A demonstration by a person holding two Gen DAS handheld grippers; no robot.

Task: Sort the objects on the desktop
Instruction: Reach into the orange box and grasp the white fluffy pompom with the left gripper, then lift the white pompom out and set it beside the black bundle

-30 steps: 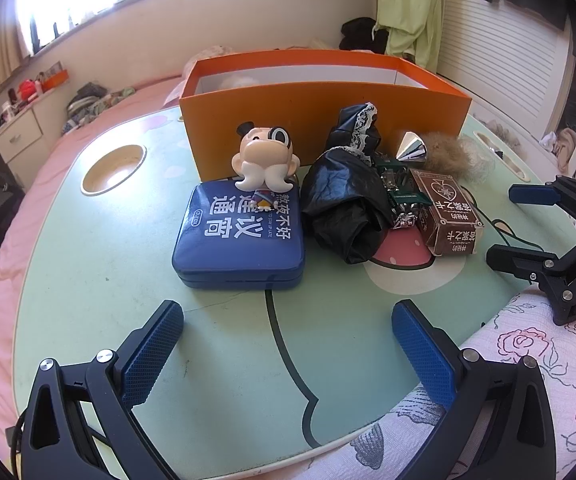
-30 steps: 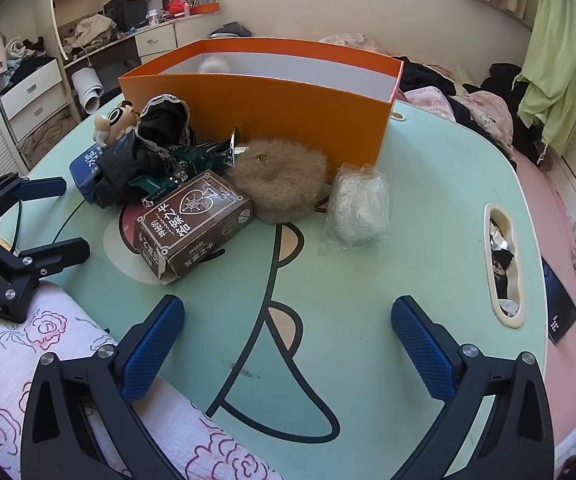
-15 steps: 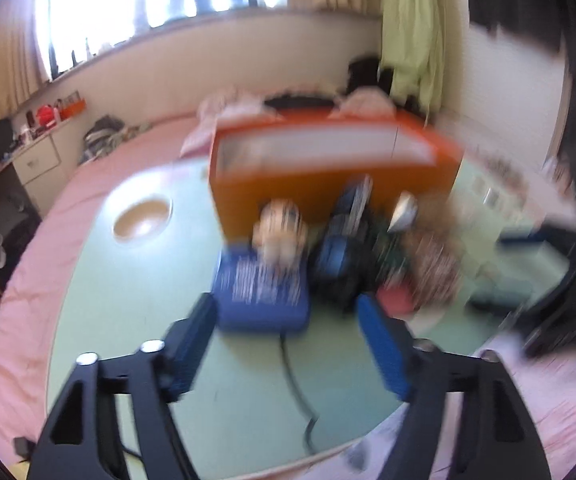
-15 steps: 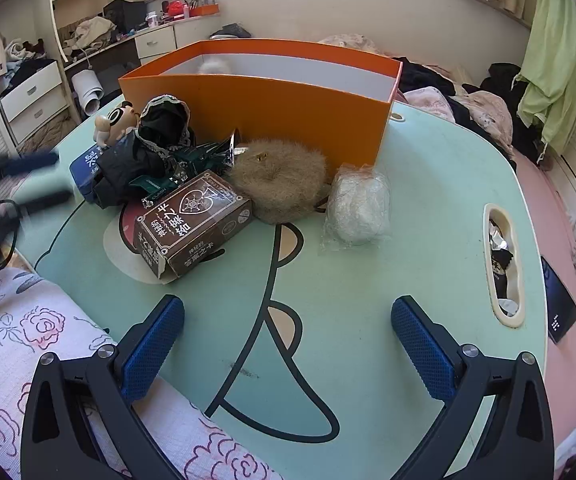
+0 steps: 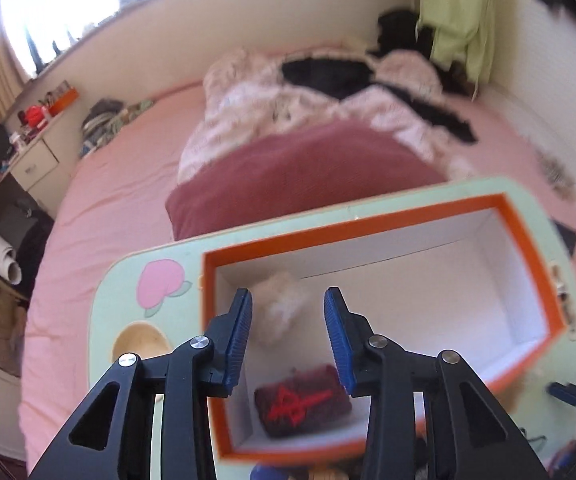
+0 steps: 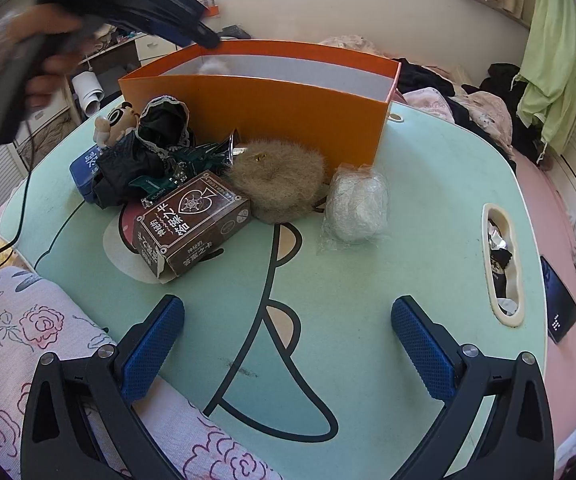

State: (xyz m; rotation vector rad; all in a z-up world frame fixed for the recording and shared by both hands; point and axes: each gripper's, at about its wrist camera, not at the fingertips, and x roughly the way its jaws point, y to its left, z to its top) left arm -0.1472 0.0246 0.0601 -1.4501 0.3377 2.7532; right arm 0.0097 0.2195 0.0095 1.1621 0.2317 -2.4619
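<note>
Left gripper (image 5: 288,336) now over orange box (image 5: 528,236), up from table edge a second ago; jaws closing on nothing. Your right gripper (image 6: 288,344) open, idle. Card box (image 6: 191,220), fur puff (image 6: 279,180) unsorted at 11 o'clock.

The left gripper (image 5: 288,336) has moved from the near table edge to above the orange box (image 5: 528,240), and its jaws are closing with nothing between them.
</note>
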